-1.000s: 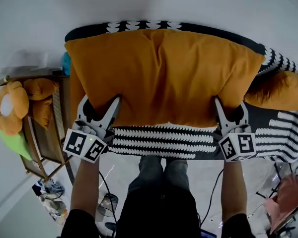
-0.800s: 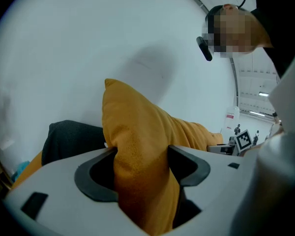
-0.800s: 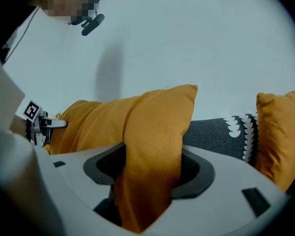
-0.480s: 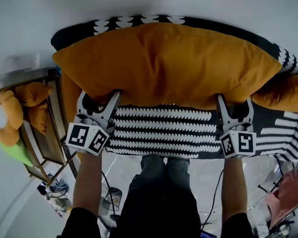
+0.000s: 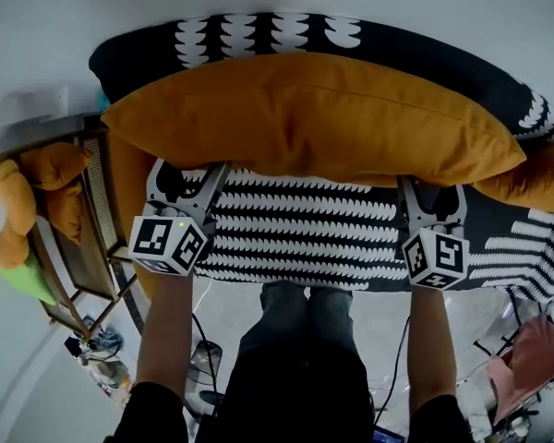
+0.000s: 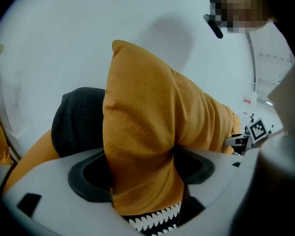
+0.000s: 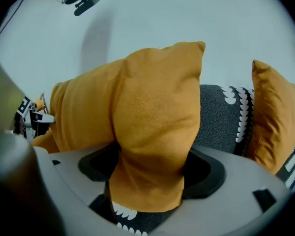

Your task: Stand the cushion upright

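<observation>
A large orange cushion (image 5: pixel 314 118) stands on its long lower edge on the black-and-white patterned sofa (image 5: pixel 305 238), against the backrest. My left gripper (image 5: pixel 189 169) is at its lower left corner and my right gripper (image 5: pixel 432 187) at its lower right corner. In the left gripper view the cushion's corner (image 6: pixel 137 146) hangs between the opening jaws of the left gripper (image 6: pixel 142 176), with a dark gap beside the left pad. The right gripper view shows the same: the cushion's fabric (image 7: pixel 152 132) sits loosely between the opening jaws of the right gripper (image 7: pixel 150 173).
A second orange cushion (image 5: pixel 545 178) leans at the sofa's right end. A wooden rattan shelf (image 5: pixel 83 247) with an orange plush toy (image 5: pixel 9 210) stands left of the sofa. Cables and small items lie on the floor by the person's legs (image 5: pixel 295 340).
Both grippers have sunk with the cushion, whose lower edge has come down onto the seat. The jaws of both grippers have spread wider around the fabric.
</observation>
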Action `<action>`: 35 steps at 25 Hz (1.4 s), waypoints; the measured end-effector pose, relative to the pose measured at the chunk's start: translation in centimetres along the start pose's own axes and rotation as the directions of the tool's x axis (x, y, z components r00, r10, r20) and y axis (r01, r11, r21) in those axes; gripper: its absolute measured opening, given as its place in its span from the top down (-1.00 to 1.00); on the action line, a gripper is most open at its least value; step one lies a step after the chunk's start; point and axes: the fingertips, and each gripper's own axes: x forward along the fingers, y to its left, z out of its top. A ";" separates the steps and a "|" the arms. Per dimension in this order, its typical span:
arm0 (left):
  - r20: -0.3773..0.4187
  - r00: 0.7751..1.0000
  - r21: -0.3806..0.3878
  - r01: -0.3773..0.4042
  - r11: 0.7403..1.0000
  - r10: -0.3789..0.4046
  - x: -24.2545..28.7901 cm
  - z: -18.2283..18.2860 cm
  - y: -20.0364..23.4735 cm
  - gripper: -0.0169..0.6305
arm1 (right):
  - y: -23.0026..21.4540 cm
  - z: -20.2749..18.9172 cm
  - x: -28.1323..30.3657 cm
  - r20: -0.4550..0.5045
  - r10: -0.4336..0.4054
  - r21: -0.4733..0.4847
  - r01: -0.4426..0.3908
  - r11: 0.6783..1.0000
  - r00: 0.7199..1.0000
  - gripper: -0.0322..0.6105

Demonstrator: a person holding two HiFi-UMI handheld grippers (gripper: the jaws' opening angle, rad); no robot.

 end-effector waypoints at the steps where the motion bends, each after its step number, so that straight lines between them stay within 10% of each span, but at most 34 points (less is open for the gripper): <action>1: -0.005 1.000 0.003 -0.005 1.000 0.005 -0.3 -0.2 0.0 -0.24 | -0.1 -0.2 -0.2 -0.010 -0.004 0.009 0.005 1.000 1.000 -0.32; 11: 0.022 0.998 -0.026 -0.050 0.998 0.051 -6.7 0.7 -0.8 -0.24 | 1.1 -0.1 -8.5 0.017 -0.075 0.082 0.073 0.994 0.997 -0.38; 19: 0.134 0.990 0.067 0.033 0.997 -0.042 -15.3 8.1 -5.8 -0.23 | 5.5 8.6 -17.0 0.185 -0.021 0.042 0.014 0.999 0.983 -0.21; 35: 0.331 0.921 0.211 0.140 0.967 -0.206 -29.7 19.8 -15.4 0.56 | 10.8 20.4 -33.0 0.445 0.073 -0.013 -0.075 0.997 0.893 0.49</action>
